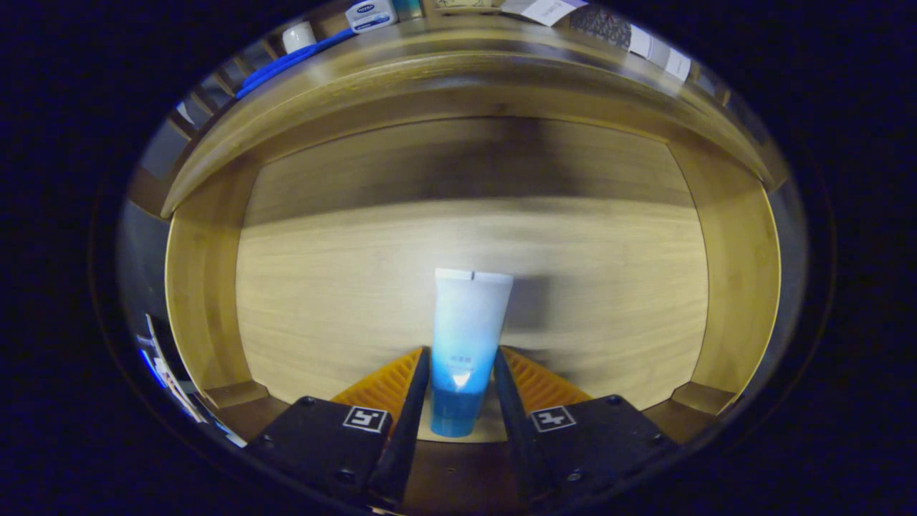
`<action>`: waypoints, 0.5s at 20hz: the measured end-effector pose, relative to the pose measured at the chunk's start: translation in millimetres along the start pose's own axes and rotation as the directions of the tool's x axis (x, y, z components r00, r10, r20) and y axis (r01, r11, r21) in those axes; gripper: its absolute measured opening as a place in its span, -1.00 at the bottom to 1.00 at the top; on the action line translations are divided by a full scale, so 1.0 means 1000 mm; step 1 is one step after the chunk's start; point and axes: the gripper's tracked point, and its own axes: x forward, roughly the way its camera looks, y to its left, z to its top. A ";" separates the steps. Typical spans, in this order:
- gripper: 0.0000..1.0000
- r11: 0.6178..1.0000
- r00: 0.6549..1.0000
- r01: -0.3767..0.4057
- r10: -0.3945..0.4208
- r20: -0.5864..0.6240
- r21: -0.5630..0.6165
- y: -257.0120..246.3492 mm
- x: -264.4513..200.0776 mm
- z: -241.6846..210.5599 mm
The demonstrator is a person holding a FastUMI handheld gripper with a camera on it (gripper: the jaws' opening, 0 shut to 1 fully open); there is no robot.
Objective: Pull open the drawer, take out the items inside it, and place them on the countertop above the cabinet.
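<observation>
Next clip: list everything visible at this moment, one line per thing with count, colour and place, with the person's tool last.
Drawer: one, light wood, pulled open below the countertop, its floor bare apart from the tube.
Tube: one, white fading to blue at the near end, lying on the drawer floor, its blue end between the fingers.
Countertop: one, light wood, above and beyond the drawer.
Jar: one, white with a blue label, on the countertop at the far side.
Blue item: one, long and thin, on the countertop beside the jar; kind unclear.
White cup-like item: one, on the countertop beside the blue item.
Hand-held gripper: one, fingers either side of the tube, seemingly pressing on it.
</observation>
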 end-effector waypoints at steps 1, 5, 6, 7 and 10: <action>0.11 1.000 1.000 -0.006 0.006 0.012 0.002 0.000 0.003 0.001; -0.03 1.000 0.997 -0.013 0.013 0.070 0.002 0.001 -0.007 0.004; -0.04 1.000 0.996 -0.009 0.010 0.093 -0.013 0.000 -0.015 0.005; -0.05 1.000 0.993 -0.013 0.016 0.113 -0.029 0.003 -0.024 0.005; -0.07 0.997 0.985 -0.050 0.059 0.160 -0.059 0.013 -0.055 0.010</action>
